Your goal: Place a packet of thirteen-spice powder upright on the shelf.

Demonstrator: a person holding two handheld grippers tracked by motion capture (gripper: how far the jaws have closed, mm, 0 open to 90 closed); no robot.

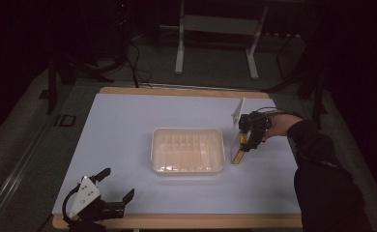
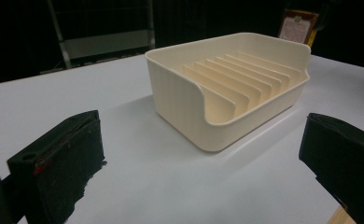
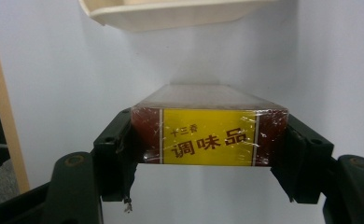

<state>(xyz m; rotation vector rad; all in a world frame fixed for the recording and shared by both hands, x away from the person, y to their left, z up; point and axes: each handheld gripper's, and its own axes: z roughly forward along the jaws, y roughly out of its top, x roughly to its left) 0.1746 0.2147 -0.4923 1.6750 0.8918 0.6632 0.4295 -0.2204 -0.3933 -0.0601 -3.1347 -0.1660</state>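
Note:
A cream slotted rack tray (image 1: 188, 150) sits mid-table, and its ribbed inside faces the left gripper view (image 2: 231, 88). Just right of it lies a flat box (image 1: 237, 151) with a yellow and dark red label (image 3: 208, 137), wrapped in clear film. My right gripper (image 1: 247, 141) is shut on the box, one pad on each narrow side (image 3: 209, 140). A hand in a dark sleeve (image 1: 317, 154) holds it. My left gripper (image 1: 116, 186) rests at the table's front left corner, open, its jaws wide apart with nothing between them (image 2: 203, 158).
The white table top (image 1: 123, 125) has a wooden edge (image 1: 177, 221) along the front. Beyond the far edge stands a metal frame (image 1: 215, 38) with cables on a dark floor. The tray's corner (image 3: 171, 14) hangs just above the box in the right gripper view.

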